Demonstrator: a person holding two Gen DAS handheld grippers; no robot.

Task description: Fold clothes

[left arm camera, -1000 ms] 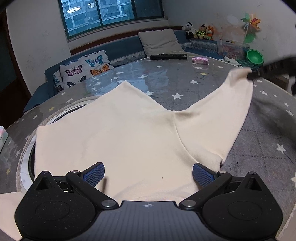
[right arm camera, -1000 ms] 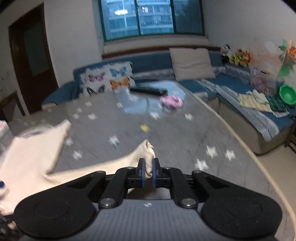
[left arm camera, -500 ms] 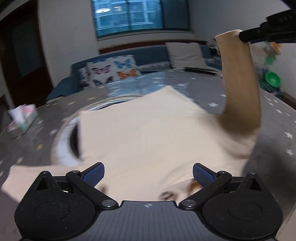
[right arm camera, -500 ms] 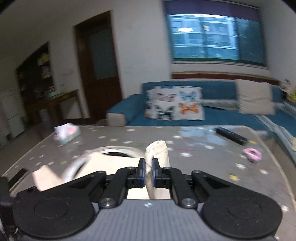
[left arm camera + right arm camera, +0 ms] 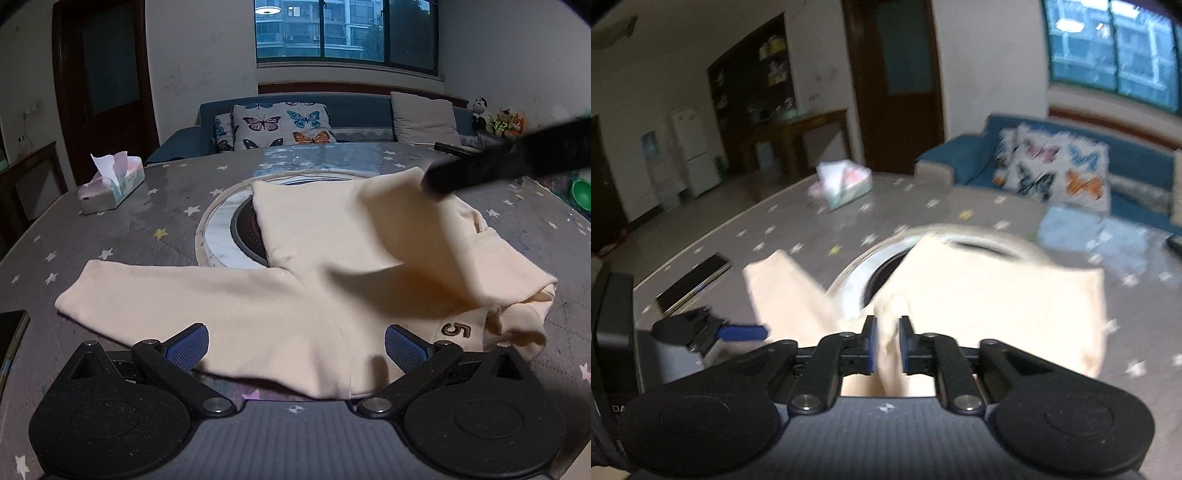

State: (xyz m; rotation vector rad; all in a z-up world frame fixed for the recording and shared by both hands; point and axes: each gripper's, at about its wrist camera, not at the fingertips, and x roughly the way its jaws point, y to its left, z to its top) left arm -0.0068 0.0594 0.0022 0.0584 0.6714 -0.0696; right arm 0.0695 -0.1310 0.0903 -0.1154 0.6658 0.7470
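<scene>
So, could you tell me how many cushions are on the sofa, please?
3: two butterfly-print cushions, a large one at the sofa's middle with a smaller one tucked at its left, and a plain grey cushion further right. Others may be hidden.

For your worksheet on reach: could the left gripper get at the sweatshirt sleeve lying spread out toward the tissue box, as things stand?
Probably yes. The left gripper is open over the cream sweatshirt, and the spread sleeve lies flat on the table with nothing on it. The phone lies clear of it.
</scene>
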